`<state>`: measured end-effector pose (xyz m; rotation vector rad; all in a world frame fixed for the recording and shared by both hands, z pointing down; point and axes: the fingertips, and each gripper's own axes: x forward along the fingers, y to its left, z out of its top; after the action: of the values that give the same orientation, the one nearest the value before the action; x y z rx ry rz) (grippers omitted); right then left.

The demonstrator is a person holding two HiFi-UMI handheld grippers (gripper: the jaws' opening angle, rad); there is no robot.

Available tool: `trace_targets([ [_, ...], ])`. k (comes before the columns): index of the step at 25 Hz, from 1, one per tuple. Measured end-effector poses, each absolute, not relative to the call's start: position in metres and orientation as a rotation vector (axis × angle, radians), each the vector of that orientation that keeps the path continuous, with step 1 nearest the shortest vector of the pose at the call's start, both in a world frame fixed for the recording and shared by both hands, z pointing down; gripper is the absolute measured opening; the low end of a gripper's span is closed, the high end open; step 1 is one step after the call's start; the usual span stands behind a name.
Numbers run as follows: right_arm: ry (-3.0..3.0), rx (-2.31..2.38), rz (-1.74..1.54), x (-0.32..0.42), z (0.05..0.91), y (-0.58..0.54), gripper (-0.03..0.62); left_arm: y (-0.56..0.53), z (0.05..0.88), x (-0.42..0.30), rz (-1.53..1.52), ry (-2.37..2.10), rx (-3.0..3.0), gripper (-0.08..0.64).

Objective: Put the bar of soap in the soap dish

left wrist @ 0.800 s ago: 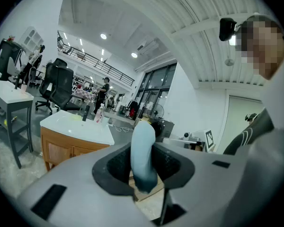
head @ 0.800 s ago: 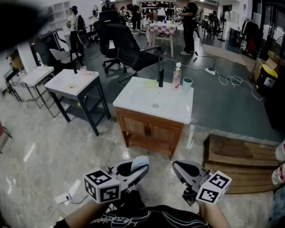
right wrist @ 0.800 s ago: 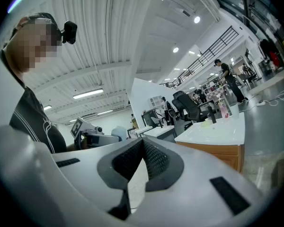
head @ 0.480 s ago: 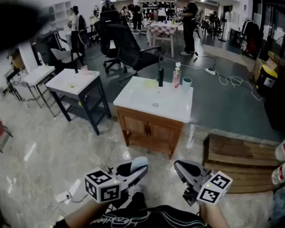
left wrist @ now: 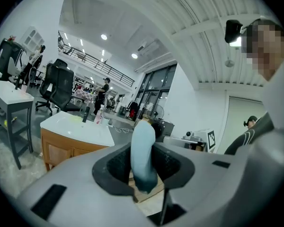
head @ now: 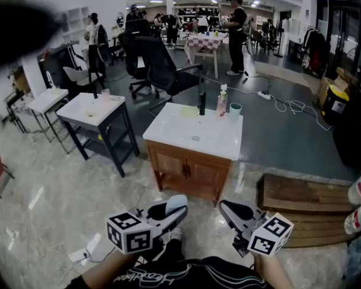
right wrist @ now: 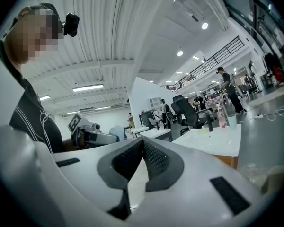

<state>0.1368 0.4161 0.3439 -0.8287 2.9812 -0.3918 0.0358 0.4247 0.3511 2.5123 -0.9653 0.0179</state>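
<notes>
My left gripper (head: pixel 179 208) is shut on a pale blue bar of soap (head: pixel 178 200), held low in front of the person's body. In the left gripper view the soap (left wrist: pixel 143 150) stands on edge between the dark pads of that gripper (left wrist: pixel 144 167). My right gripper (head: pixel 225 208) is beside it, and in the right gripper view (right wrist: pixel 142 141) its jaws meet with nothing between them. Ahead across the floor is a wooden cabinet with a white sink top (head: pixel 213 142). A flat pale yellow item (head: pixel 189 110) lies at its back; I cannot tell if it is the soap dish.
On the sink top stand a black tap (head: pixel 201 98), a pink bottle (head: pixel 222 103) and a pale cup (head: pixel 235 111). A dark-framed washstand (head: pixel 90 110) is to the left, a black office chair (head: pixel 159 59) behind, a wooden pallet (head: pixel 301 200) on the right, and people farther back.
The head view has shifted slightly and the cabinet sits a touch lower in it. Both grippers keep the same pose, and the soap stays held in the left one.
</notes>
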Motion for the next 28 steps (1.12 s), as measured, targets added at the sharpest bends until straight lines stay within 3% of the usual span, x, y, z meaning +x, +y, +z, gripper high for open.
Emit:
trace_targets([
  [10,2.965,-0.84,-0.409,0.103,0.337,0.35,0.028,0.359,0.345,-0.002,-0.01,-0.951,2.542,0.13],
  [28,2.929,-0.993,-0.5,0.06,0.349,0.135,0.027,0.13,0.355,-0.042,0.014,-0.805,2.552,0.13],
])
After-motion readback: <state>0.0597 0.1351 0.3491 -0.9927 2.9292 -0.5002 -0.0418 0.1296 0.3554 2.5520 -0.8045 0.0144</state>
